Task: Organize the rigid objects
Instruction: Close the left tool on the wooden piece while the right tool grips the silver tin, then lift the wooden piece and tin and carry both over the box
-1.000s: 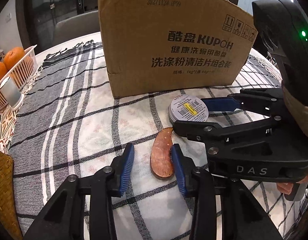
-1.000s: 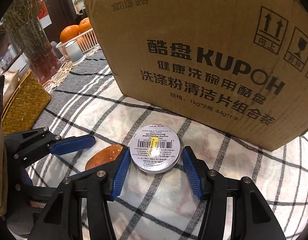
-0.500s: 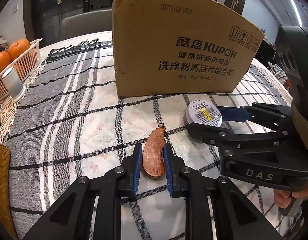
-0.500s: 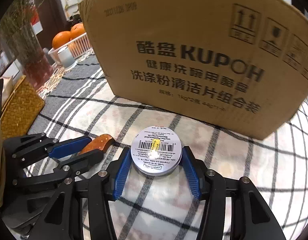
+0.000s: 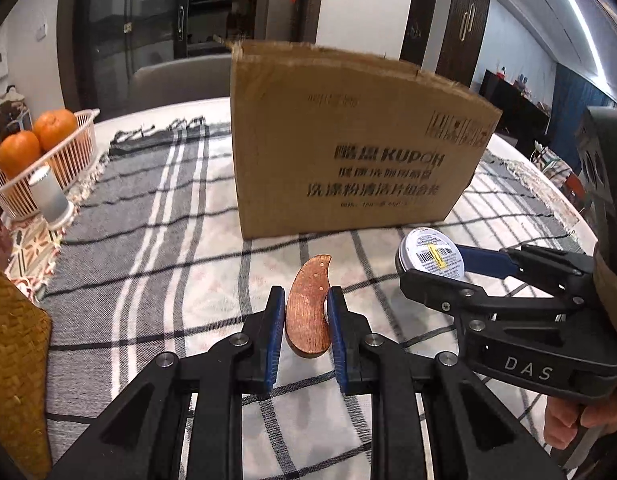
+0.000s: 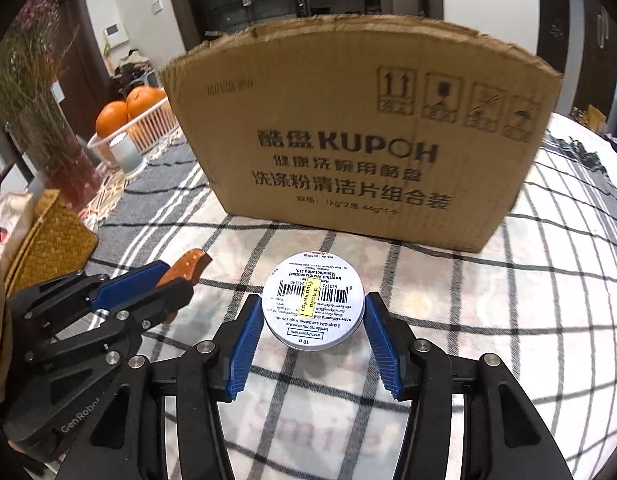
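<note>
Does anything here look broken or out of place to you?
Only the cardboard box: its top edge is ragged and torn, as if ripped open. The round tin is held label-up, its print upside down from the right wrist view. Nothing looks spilled.

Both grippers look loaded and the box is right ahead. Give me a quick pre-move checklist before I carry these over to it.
1. Left gripper shut on the curved wooden piece: ok, both blue pads press its sides.
2. Right gripper shut on the round tin: ok, pads touch opposite edges of the tin.
3. Wooden piece clear of the checked cloth: cannot tell.
4. The two grippers apart from each other: ok, a gap shows between them in both views.
5. Path to the cardboard box: ok, only bare cloth lies between.
6. Box top open and room inside: cannot tell, only its front face and torn rim show.
</note>
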The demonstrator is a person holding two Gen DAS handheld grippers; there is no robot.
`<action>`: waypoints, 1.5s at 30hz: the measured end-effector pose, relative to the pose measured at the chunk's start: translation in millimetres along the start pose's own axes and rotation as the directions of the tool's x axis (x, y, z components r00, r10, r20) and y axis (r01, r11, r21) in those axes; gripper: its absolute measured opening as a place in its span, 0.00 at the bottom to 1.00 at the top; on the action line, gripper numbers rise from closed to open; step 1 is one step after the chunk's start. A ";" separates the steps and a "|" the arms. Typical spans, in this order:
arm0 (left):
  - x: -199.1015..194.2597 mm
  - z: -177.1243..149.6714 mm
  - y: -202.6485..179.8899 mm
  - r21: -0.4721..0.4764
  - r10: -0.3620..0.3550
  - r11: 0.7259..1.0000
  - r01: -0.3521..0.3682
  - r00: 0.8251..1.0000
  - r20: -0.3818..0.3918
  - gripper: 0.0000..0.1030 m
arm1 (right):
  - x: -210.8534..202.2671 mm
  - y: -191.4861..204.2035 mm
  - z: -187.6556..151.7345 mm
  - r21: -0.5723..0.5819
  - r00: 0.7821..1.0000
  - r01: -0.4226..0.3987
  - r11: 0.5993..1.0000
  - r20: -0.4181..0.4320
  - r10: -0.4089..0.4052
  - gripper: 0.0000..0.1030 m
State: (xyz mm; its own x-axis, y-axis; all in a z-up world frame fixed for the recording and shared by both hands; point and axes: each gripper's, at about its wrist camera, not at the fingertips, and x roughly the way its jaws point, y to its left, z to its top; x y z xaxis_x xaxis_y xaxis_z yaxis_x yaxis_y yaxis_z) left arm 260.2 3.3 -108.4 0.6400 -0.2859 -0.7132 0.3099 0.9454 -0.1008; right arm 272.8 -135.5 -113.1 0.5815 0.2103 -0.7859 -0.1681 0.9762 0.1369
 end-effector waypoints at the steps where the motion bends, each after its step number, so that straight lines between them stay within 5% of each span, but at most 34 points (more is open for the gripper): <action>1: -3.7 1.4 -1.3 0.001 -0.001 1.000 0.001 1.000 0.009 0.21 | -4.5 -0.4 -0.3 0.006 1.000 0.003 1.000 0.008 -0.003 0.51; 23: -71.3 38.9 -22.4 0.008 0.010 1.000 -0.011 0.990 0.138 0.22 | -98.7 1.3 21.9 0.075 0.979 0.084 0.994 0.180 -0.097 0.51; 45: -98.3 121.5 -21.2 0.048 0.012 0.999 -0.023 0.974 0.228 0.22 | -140.6 0.1 88.0 0.112 0.953 0.104 0.988 0.273 -0.131 0.51</action>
State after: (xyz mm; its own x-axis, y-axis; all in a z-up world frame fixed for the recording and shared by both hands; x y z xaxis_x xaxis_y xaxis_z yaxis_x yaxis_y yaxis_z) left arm 276.2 -7.7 48.1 0.7869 -0.3029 -0.5377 0.3282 0.9432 -0.0509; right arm 261.1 -160.4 50.5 0.7933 0.0869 -0.6026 -0.0167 0.9925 0.1212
